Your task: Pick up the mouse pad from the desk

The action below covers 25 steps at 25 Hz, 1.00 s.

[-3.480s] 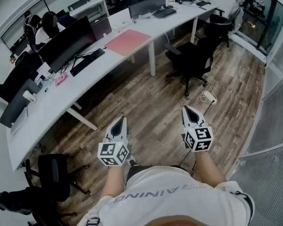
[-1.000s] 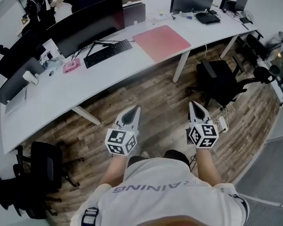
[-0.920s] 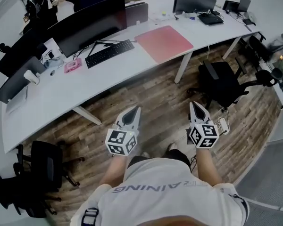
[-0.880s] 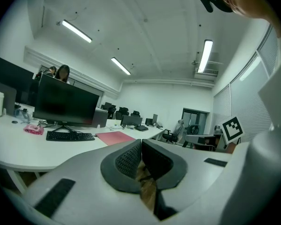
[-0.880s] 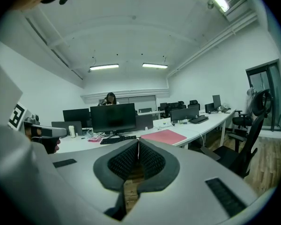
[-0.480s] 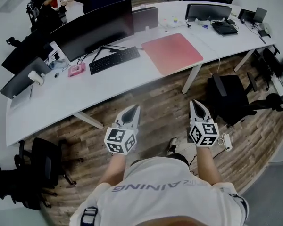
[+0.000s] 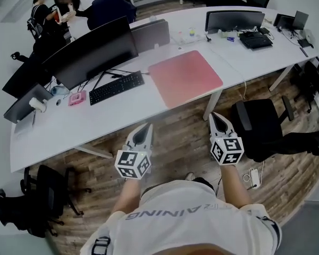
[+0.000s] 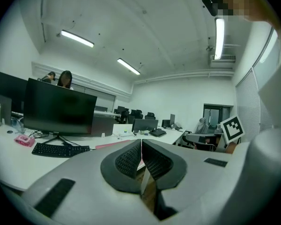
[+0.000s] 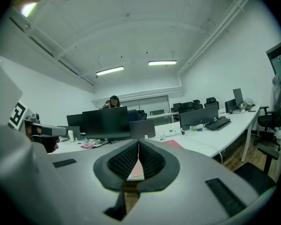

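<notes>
— Step in hand?
— Approach, I judge. Both grippers hang over the floor (image 7: 175,134), short of the desk (image 7: 95,118), and nothing is gripped.
— Claws?
— The left gripper (image 7: 145,127) has its jaws pressed together and is empty. The right gripper (image 7: 217,117) is the same, with its pads meeting and nothing between them.
— And the pad?
— The pink pad (image 7: 185,77) lies flat on the desk, just right of the keyboard (image 7: 116,87), and its front corner reaches the near edge. It sits ahead of the grippers, nearer the right one.
— Next move?
— Close in on the desk, spread one pair of jaws, then work a jaw under the pad's near edge. The pad looks thin and limp, so it will likely need teasing up at a corner or sliding out past the edge before a pinch can hold.
— Surface and room?
— The desk is long, curved, white and smooth, with little to snag on. A big monitor (image 7: 90,52) stands behind the keyboard, and more screens stand further along. The floor is wood plank, and a black chair (image 7: 258,122) is near the right gripper. It's an open office with strip lights overhead, and people (image 7: 64,1) are beyond the monitor.
</notes>
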Available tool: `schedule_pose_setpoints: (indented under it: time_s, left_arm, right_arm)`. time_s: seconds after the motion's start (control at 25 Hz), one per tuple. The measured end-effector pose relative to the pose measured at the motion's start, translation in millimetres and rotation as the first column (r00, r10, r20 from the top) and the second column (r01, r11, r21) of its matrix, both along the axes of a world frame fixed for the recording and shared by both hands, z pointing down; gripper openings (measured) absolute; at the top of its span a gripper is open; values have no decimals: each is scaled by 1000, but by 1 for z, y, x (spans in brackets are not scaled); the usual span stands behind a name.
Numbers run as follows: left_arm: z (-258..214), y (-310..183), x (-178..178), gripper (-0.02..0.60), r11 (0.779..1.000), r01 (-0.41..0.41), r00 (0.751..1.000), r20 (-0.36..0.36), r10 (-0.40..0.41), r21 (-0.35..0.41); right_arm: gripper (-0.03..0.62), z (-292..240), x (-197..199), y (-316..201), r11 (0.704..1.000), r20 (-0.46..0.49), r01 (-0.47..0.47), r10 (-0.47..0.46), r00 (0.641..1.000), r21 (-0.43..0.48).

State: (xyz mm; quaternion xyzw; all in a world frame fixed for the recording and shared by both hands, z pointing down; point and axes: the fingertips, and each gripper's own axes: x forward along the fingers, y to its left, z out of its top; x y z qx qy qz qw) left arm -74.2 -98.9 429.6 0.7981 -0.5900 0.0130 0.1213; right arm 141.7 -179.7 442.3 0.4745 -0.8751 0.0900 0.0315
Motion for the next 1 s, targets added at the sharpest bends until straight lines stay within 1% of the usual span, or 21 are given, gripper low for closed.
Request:
schedule_pose_setpoints:
  time_s: [0.12,0.2,0.36,0.48,0.68,0.8,0.92,1.0]
  left_arm:
    - [6,-34,20,32,1000,28,1000,-6,-28,-10]
    - [10,-53,30,32,999,33,999,-8,-33,-23]
    - [21,-90,42,32,998,34,999,-21,-35,-55]
    - [32,-119,45,32,997,31,999,-31,-34,-77]
    - [46,-179,38,32,995,31,998,-56,-36,-98]
    - [41,-220,29,32,995,31,997,-70,-37,-91]
    - [37,-255,13,32,996,35,997,-72,-40,-77]
    - [39,-273,-5,32,995,55,995,-80,-62,-78]
  right_arm:
    - [25,9,26,-35,1000,-6,1,-1,1000,-12]
    - [24,14,39,-53,1000,-2,-2,2,1000,-27]
    - [25,27,52,-86,998,-9,-4,4,1000,-63]
    - [25,38,55,-113,996,-17,-4,2,1000,-87]
    - [24,44,48,-169,995,-50,3,-8,999,-101]
    - [25,39,38,-207,995,-69,4,-10,998,-99]
    - [25,31,23,-247,996,-80,-1,-6,997,-85]
    - [25,28,8,-269,997,-88,6,-13,996,-77]
